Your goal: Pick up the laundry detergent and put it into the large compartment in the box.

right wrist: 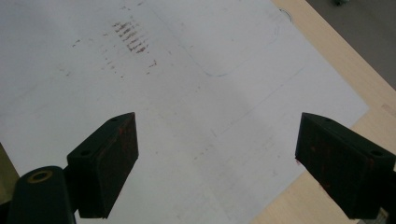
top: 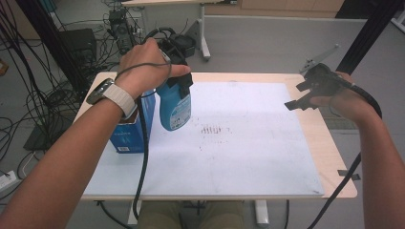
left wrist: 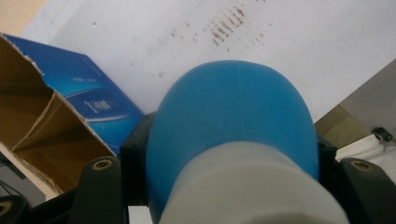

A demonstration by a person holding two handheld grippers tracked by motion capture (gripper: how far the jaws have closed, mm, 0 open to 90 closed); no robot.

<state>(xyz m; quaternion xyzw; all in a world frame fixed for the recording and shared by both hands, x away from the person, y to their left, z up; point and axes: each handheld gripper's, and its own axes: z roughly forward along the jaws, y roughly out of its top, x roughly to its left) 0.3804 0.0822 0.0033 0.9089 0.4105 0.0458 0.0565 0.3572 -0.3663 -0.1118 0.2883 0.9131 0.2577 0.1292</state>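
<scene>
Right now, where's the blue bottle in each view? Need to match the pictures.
High view: blue bottle left of centre, hanging in the left gripper beside the open blue box.
Left gripper view: bottle centre, between the jaws, box at left.
Right gripper view: not in it; open right gripper over the white sheet.
Shared landmark: brown smudge marks.

Blue bottle point(top: 175, 106) upright, lifted beside blue box point(top: 130, 135).

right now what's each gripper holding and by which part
The left gripper clamps the blue bottle near its top; the right gripper is open, holding nothing.
</scene>
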